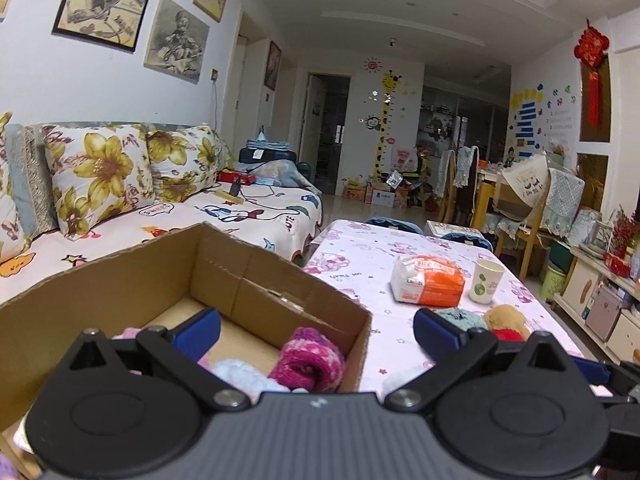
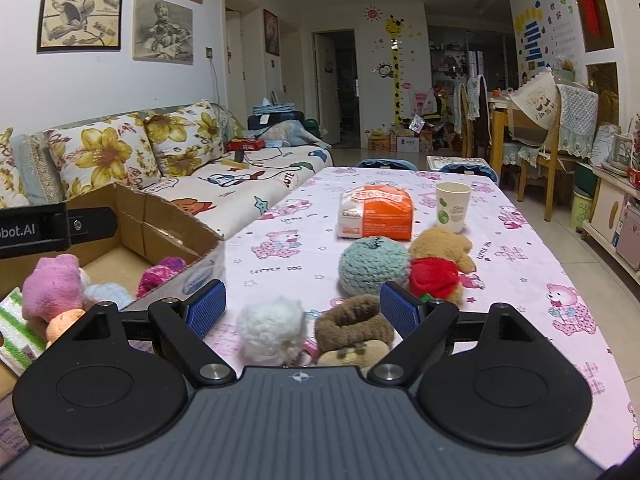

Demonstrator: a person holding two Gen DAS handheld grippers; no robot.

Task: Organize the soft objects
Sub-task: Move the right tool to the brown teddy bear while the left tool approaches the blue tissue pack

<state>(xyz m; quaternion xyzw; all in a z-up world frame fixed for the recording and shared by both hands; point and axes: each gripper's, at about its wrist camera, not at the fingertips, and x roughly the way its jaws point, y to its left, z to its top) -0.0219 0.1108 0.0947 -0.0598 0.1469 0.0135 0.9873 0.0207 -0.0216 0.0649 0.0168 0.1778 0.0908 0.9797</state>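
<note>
A cardboard box (image 1: 120, 276) stands at the table's left edge; it also shows in the right wrist view (image 2: 160, 216). Inside lie a magenta knit roll (image 1: 310, 362), a pale blue fluffy item (image 1: 240, 376) and a pink plush (image 2: 52, 284). My left gripper (image 1: 316, 330) is open and empty over the box's right wall. My right gripper (image 2: 302, 306) is open and empty above a white pompom (image 2: 272, 330) and a brown plush (image 2: 352, 328). A teal yarn ball (image 2: 374, 266) and a bear in a red shirt (image 2: 438, 260) sit just beyond.
An orange tissue pack (image 2: 378, 212) and a paper cup (image 2: 452, 206) stand mid-table on the pink cloth (image 2: 520, 280). A sofa with floral pillows (image 2: 104, 152) runs along the left. Chairs (image 2: 560, 132) and cabinets stand to the right.
</note>
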